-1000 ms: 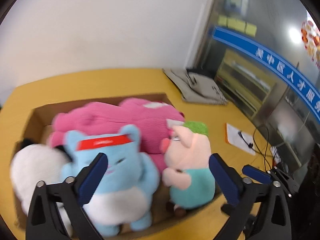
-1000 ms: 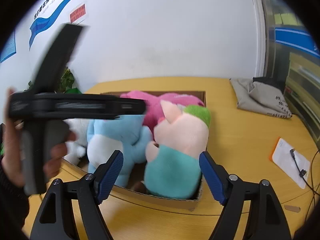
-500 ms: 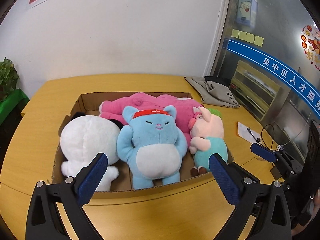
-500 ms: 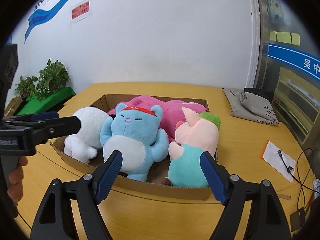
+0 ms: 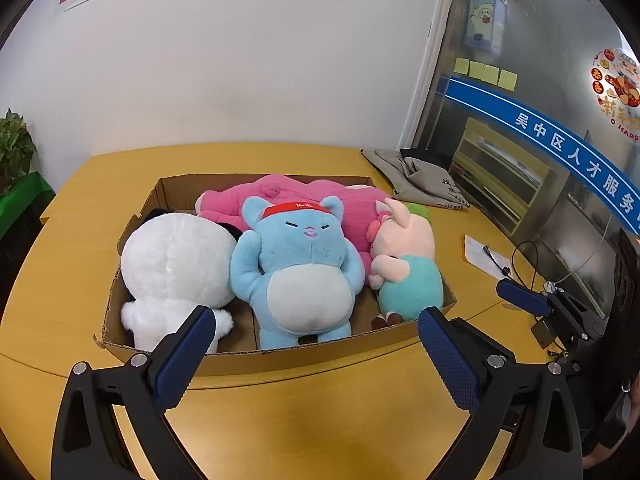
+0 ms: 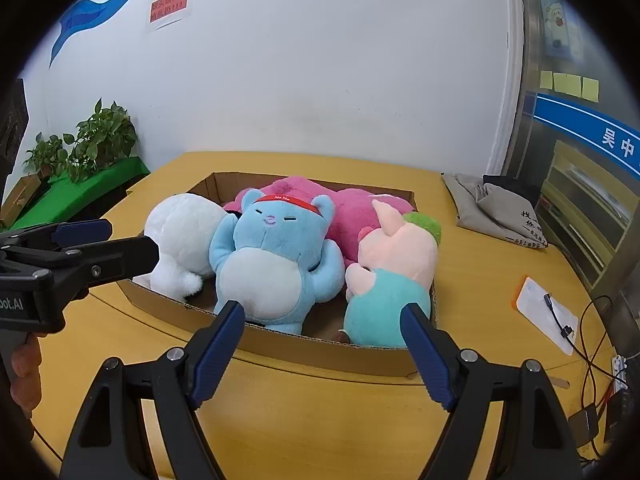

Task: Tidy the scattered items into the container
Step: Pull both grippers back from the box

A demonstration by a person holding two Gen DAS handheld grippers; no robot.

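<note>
1. Now the box (image 5: 304, 356) sits mid-tabletop (image 5: 320, 420) with four toys in it: white plush (image 5: 176, 264), blue cat (image 5: 298, 268), pig (image 5: 404, 264), pink plush (image 5: 352, 204) behind.
2. Both grippers hang short of the box's near wall, fingers apart, nothing between them: left gripper (image 5: 316, 354), right gripper (image 6: 326, 350).
3. Judging by this, the step in hand is a last check, so scan the tabletop for stray toys before reaching in.
4. None shows on the bare wood; a grey bag (image 5: 424, 178) and a card (image 6: 546, 314) lie apart, probably not task items.
5. If the pig leans over the rim, nudge it inward with one finger pad, gently.
6. Keep the grippers clear of each other and of the cables (image 6: 596, 356).
</note>
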